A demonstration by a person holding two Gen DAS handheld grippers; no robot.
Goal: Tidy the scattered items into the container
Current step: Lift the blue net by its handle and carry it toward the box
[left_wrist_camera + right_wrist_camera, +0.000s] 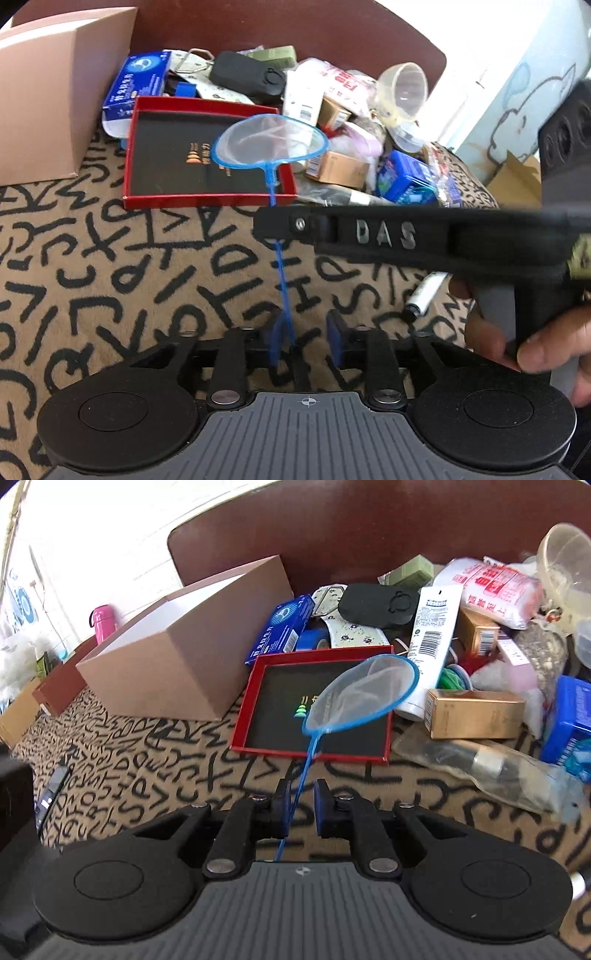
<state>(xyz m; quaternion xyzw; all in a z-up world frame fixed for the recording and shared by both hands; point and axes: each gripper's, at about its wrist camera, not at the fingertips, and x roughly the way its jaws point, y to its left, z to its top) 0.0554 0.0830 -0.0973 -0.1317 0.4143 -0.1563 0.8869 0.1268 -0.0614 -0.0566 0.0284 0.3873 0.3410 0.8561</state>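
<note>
A blue fish net [271, 142] [362, 694] hangs in the air, its hoop over a flat red box [207, 199] [258, 750]. Its thin handle runs back to my left gripper [306, 332], which is nearly closed with the handle's end against its left pad [275, 339]. My right gripper [301, 797] [266, 225] straddles the handle midway, jaws narrow, with a gap showing beside the handle. The open cardboard box [40, 96] [177, 657] stands to the left of the red box.
A heap of packets, cartons, a white tube [432, 638] and a clear bowl [406, 88] lies behind and to the right of the red box on the lettered cloth. A marker pen [424, 291] lies near a hand [546, 350]. A brown chair back rises behind.
</note>
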